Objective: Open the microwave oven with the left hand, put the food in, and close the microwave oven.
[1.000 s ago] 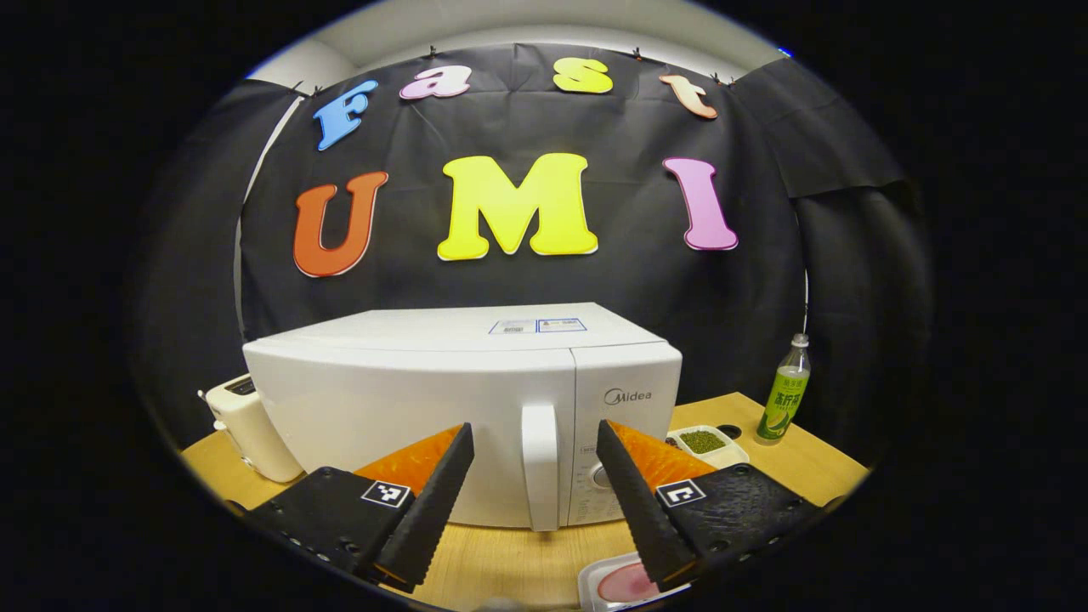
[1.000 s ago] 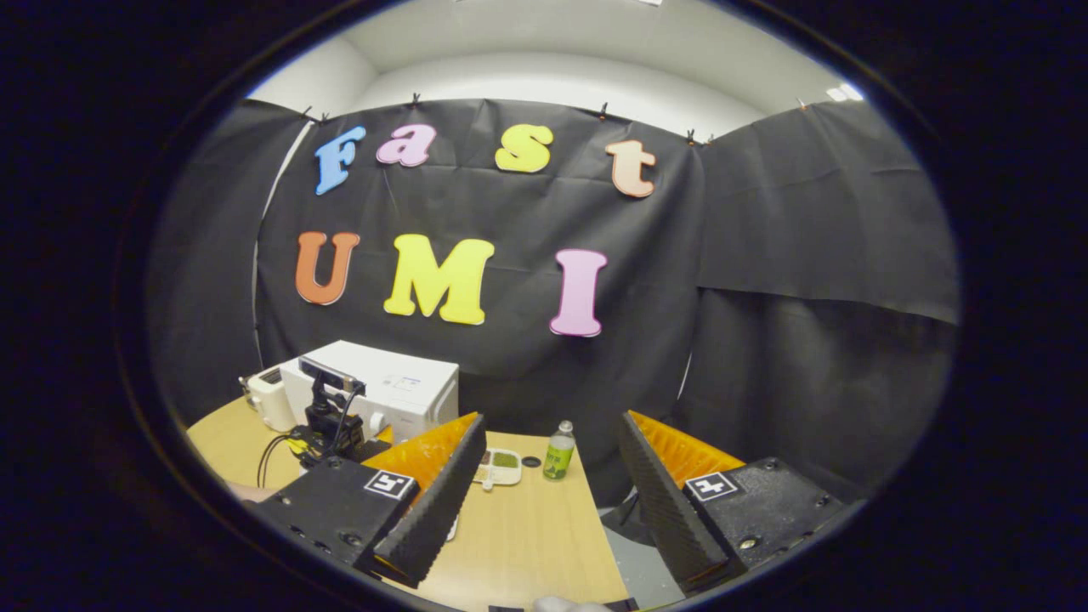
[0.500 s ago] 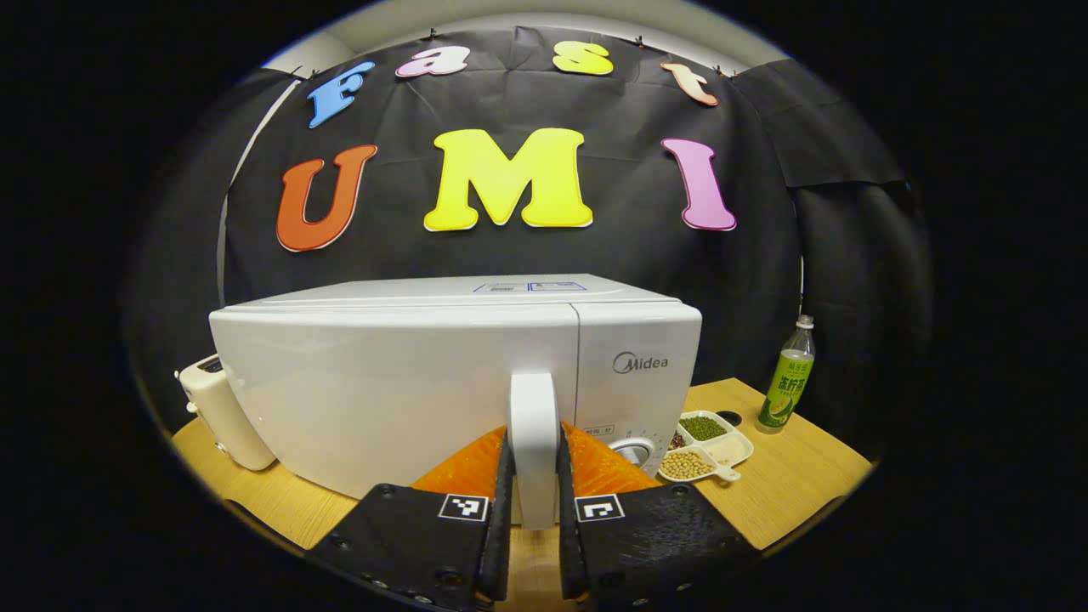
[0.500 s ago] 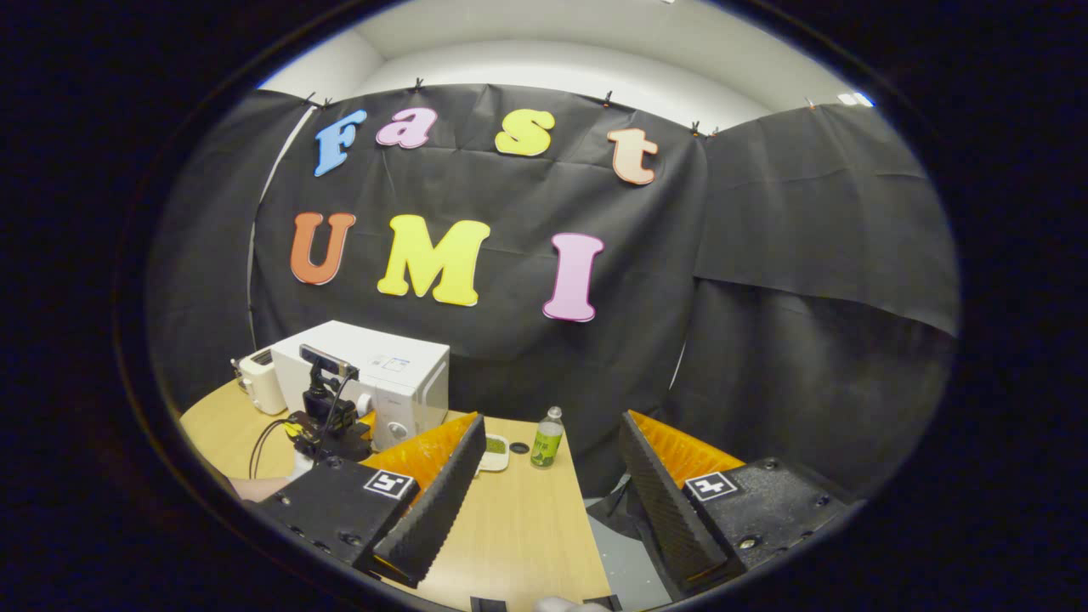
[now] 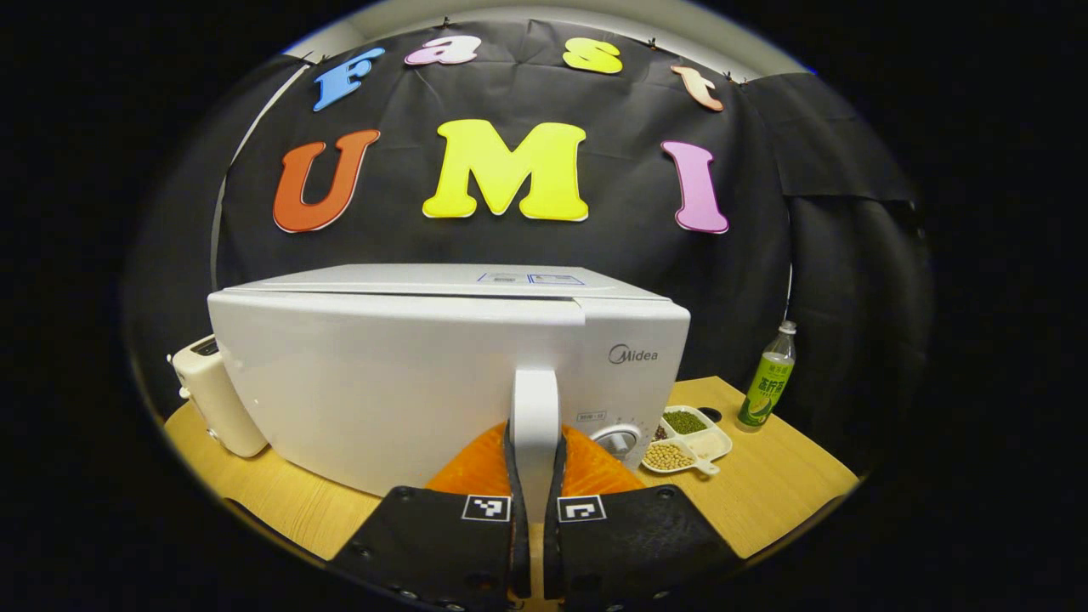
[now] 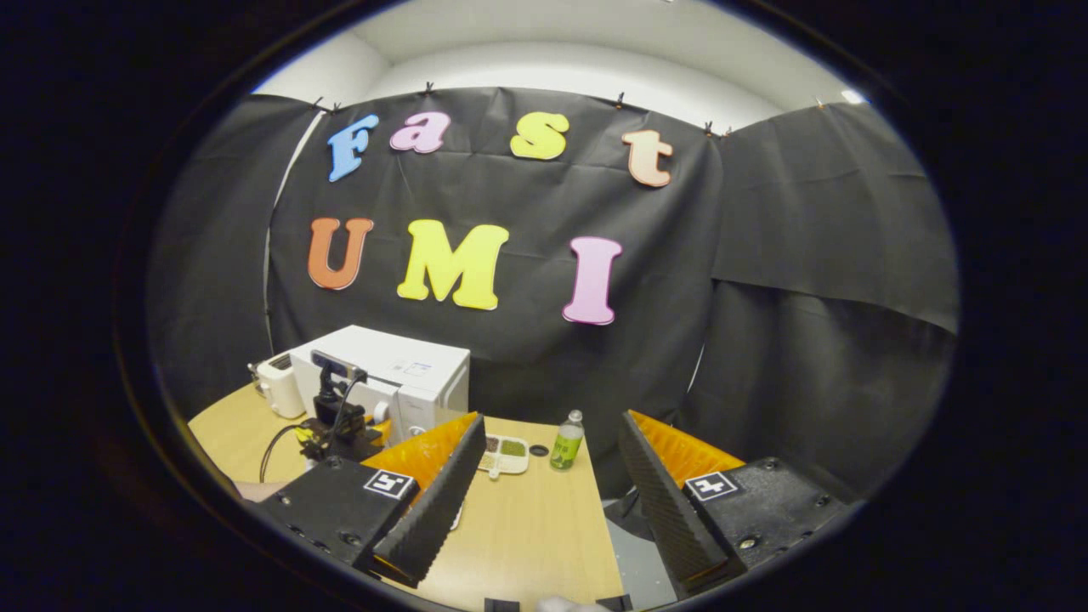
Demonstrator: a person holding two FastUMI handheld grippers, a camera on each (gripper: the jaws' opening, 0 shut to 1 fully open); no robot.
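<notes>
In the left gripper view, a white toaster [image 5: 211, 398] stands at the far left, just beside the microwave oven [image 5: 442, 374], which sits on the wooden surface [image 5: 782, 484] and serves as the landmark here. The microwave's door [image 5: 382, 382] shows a thin gap along its upper right edge against the control panel, so it looks slightly ajar. The white door handle [image 5: 535, 433] runs upright at the door's right side, and the left claw [image 5: 535, 476] is closed tight on it, one finger pressing each side. Right of the handle is a round knob [image 5: 619, 440] low on the control panel. Further right of the microwave lies a divided white dish of beans [image 5: 687, 442], then a small black cap [image 5: 711, 414], then a green bottle [image 5: 767, 378] standing upright. In the right gripper view, the microwave [image 6: 399, 378] stands far off to the left, with the other gripper [image 6: 340, 416] and its cable in front of it. The right claw [image 6: 548, 484] is wide open and holds nothing, hanging over the right-hand edge of the surface, well right of the microwave.
</notes>
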